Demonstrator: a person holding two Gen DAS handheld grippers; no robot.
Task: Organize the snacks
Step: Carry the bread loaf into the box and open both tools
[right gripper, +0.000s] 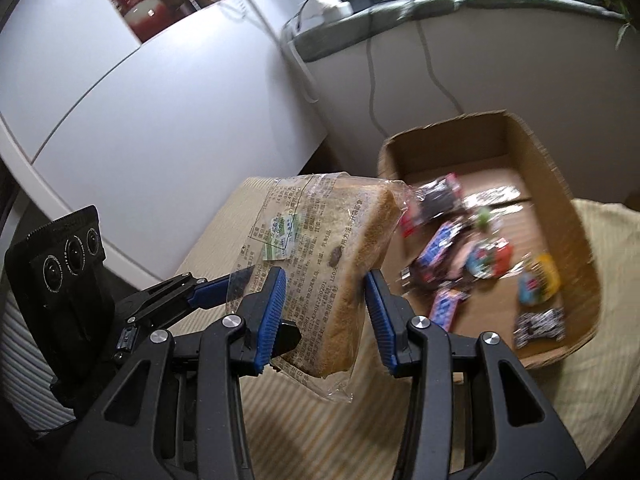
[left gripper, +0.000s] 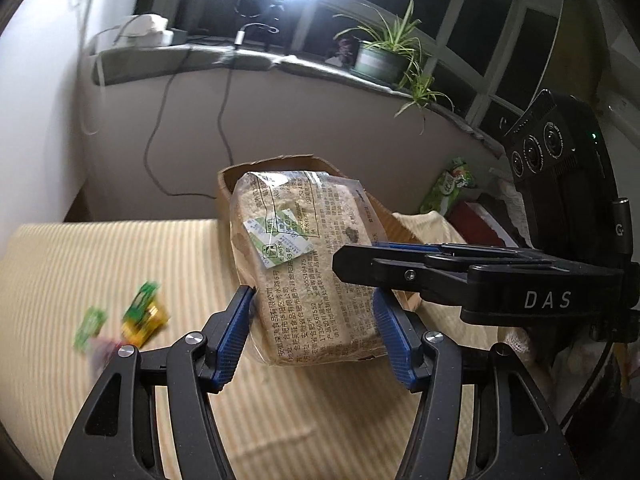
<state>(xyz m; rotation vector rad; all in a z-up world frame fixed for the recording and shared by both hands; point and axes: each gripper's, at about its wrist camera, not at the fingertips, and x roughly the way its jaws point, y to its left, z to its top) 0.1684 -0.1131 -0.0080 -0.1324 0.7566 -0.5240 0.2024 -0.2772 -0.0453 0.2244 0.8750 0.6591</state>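
A wrapped slice of brown bread [left gripper: 308, 264] in a clear printed bag is held in the air above the striped cloth. My left gripper [left gripper: 314, 300] is shut on its lower part. My right gripper [right gripper: 325, 280] straddles the same bread [right gripper: 340, 264]; its left pad touches the bag, and a small gap shows at the right pad. The right gripper also reaches in from the right in the left wrist view [left gripper: 360, 258]. A cardboard box [right gripper: 552, 160] behind the bread holds several small wrapped snacks [right gripper: 480, 256].
Small green and yellow snack packets [left gripper: 140, 312] lie on the cloth [left gripper: 120, 248] at the left. A green bag [left gripper: 452, 188] lies at the far right. A white cabinet [right gripper: 160, 92] stands to the left, a windowsill with potted plants [left gripper: 380, 60] behind.
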